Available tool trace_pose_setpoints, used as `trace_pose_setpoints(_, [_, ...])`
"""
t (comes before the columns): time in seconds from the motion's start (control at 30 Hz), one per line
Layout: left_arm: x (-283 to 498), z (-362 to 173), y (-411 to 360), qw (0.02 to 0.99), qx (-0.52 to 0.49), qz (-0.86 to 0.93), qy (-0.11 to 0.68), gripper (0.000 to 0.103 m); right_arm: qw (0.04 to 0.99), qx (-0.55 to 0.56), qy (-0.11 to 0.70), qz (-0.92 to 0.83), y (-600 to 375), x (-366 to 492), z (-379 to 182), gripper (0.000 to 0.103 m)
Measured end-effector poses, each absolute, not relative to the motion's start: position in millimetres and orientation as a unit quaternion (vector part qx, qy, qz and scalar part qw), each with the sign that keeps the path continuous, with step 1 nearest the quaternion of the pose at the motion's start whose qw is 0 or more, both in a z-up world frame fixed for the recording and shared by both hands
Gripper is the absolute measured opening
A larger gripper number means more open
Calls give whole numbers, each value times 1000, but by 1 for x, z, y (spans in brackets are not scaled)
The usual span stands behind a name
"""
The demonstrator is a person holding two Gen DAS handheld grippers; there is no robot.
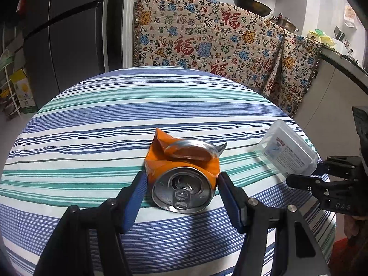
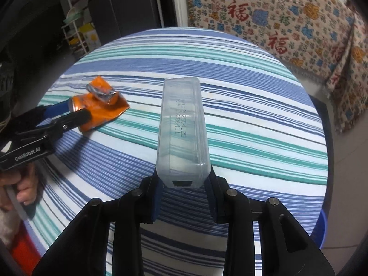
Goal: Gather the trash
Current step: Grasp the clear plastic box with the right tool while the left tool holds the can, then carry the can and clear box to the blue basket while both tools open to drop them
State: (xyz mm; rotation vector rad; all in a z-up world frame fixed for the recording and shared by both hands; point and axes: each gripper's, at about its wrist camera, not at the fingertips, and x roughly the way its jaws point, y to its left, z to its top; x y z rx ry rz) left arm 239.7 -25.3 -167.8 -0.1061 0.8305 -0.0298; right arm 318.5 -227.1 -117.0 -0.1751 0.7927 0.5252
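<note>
At the lower centre of the left wrist view, the left gripper [image 1: 181, 184] clamps a crushed orange can [image 1: 181, 172], whose long axis runs away from the camera over the striped table [image 1: 115, 119]. At right, the right gripper [image 2: 184, 184] holds a clear plastic box [image 2: 181, 128] by its near end, tilted upward. Both pieces look held; no bin is visible, and nothing lies between them.

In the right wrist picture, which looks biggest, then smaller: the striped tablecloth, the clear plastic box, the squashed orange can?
1. Striped tablecloth, by far.
2. Clear plastic box, though it sits very near the camera, which may make it look bigger.
3. Squashed orange can, farther off.
</note>
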Motion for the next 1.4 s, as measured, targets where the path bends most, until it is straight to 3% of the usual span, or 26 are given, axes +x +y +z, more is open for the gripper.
trace_pose_setpoints(0.07, [239, -168, -26, 913, -52, -15, 404, 64, 889, -78, 375, 249, -231, 320, -114, 57])
trace_pose_setpoints(0.27, [239, -167, -27, 913, -51, -16, 405, 64, 893, -84, 351, 269, -219, 323, -93, 71])
trace_pose_setpoints(0.3, [239, -167, -28, 913, -52, -17, 405, 64, 890, -92, 356, 270, -215, 326, -94, 69])
trace_pose_setpoints(0.33, [237, -167, -29, 912, -54, -19, 407, 64, 887, -97, 362, 268, -212, 329, -95, 42])
trace_pose_setpoints(0.37, [237, -166, -29, 911, -56, -22, 408, 64, 887, -101, 368, 261, -211, 331, -96, 32])
trace_pose_setpoints(1.4, [216, -119, -82, 920, -36, -46, 388, 64, 914, -37, 328, 237, -274, 287, -77, 32])
